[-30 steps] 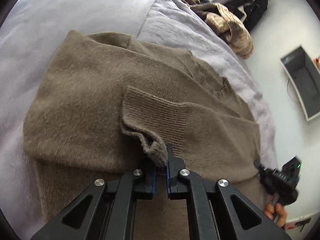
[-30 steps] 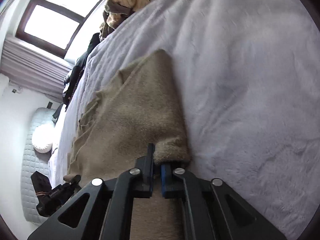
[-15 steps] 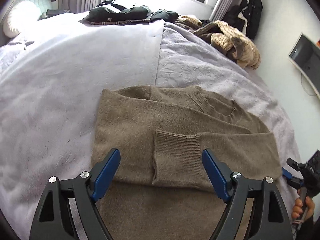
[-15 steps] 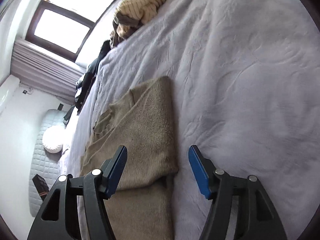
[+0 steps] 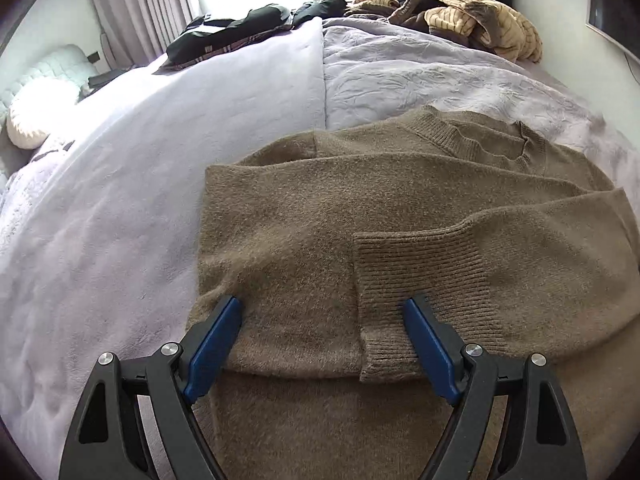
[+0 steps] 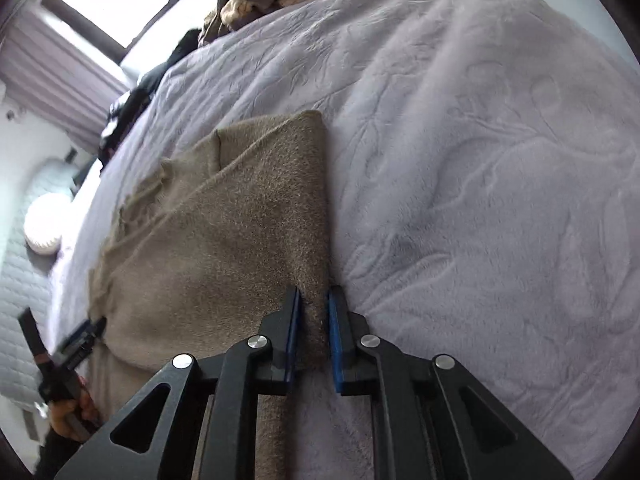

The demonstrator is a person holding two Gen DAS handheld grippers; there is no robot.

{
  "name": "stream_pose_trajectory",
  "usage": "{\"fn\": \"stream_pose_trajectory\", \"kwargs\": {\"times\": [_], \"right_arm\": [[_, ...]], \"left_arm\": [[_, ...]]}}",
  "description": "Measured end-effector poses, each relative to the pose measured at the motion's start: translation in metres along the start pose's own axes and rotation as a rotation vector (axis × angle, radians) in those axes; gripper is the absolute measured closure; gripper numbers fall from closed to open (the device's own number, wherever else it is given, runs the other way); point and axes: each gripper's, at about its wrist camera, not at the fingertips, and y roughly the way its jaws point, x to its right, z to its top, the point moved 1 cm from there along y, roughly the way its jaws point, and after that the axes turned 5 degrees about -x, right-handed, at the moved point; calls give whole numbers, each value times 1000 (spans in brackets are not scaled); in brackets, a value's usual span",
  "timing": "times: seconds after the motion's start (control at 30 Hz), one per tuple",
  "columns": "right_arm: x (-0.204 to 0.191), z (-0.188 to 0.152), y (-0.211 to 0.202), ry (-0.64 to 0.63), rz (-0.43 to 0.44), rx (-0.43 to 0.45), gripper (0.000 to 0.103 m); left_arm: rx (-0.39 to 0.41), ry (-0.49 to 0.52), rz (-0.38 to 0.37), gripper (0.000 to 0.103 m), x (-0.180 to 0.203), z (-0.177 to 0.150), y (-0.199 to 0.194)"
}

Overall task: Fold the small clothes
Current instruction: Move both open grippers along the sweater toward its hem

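Observation:
A brown knit sweater lies flat on the lilac bed, both sleeves folded across its chest, a ribbed cuff on top. My left gripper is open wide, its blue pads straddling the cuff and the folded sleeve just above the fabric. In the right wrist view the sweater shows its folded right edge. My right gripper is nearly closed around that edge, with the fabric between the pads. The left gripper shows at the far left there.
The lilac blanket covers the bed. A heap of striped tan clothes and dark garments lie at the far end by the window. A white pillow sits at the left.
My left gripper let go of the cuff, opened wide and pulled back. My right gripper opened, released the sweater's edge, then closed again onto the edge lower down.

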Motion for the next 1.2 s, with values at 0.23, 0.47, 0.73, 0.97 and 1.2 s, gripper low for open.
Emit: {"fn": "stream_pose_trajectory", "kwargs": {"times": [0.23, 0.47, 0.73, 0.97, 1.2], "right_arm": [[-19, -21, -45, -49, -86, 108, 77], [-56, -28, -13, -187, -137, 50, 77], [-49, -42, -17, -173, -135, 27, 69], [-41, -62, -38, -115, -103, 44, 52], [-46, -86, -56, -87, -56, 52, 44]], "left_arm": [[16, -56, -14, 19, -17, -2, -23], [-5, -1, 76, 19, -5, -11, -9], [-3, -10, 59, 19, -7, -14, -15], [-12, -28, 39, 19, -8, -17, -24], [-13, -49, 23, 19, -10, -32, -47]]}}
